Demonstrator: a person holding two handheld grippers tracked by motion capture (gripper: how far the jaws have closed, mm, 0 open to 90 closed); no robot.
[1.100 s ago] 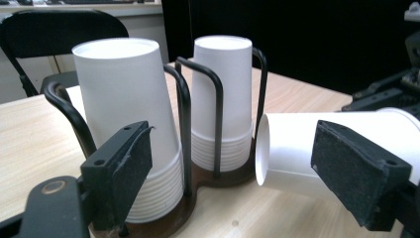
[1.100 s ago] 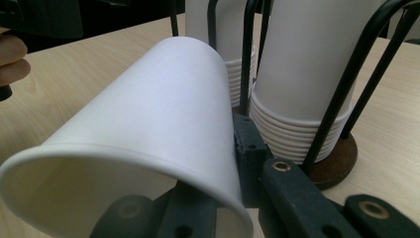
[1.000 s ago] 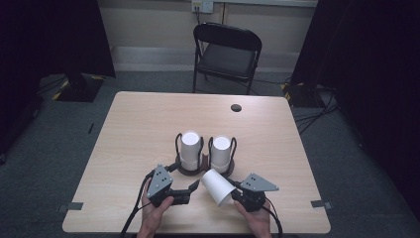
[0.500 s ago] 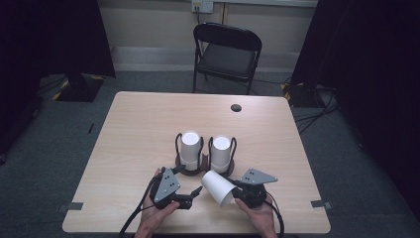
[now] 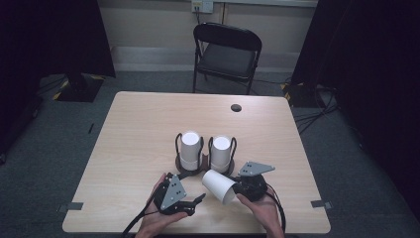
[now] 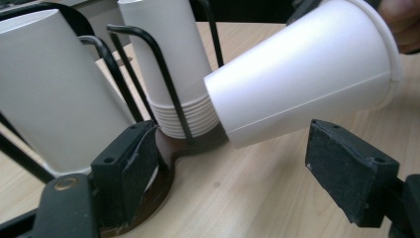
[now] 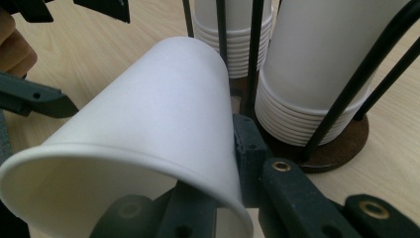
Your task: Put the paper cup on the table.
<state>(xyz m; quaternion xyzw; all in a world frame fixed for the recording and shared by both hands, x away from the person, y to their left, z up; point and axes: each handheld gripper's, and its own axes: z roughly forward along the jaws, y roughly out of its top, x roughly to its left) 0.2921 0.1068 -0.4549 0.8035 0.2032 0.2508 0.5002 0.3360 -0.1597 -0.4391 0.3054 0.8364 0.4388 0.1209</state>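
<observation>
Right hand-held gripper point(image 5: 236, 189) pinching paper cup point(image 5: 219, 186) by its rim, tipped just before cup holder point(image 5: 190, 168). Left hand-held gripper point(image 5: 198, 202) unclenched, just narrowing, nothing between jaws. Light, crushable: grip gently near stiffer rim.

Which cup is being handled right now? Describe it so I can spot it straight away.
On the wooden table, near its front edge, stands a dark holder with two upright stacks of white cups. Just in front of it, the right hand-held gripper grips a single white paper cup. Unlike the stacked ones, it is tipped on its side.
</observation>
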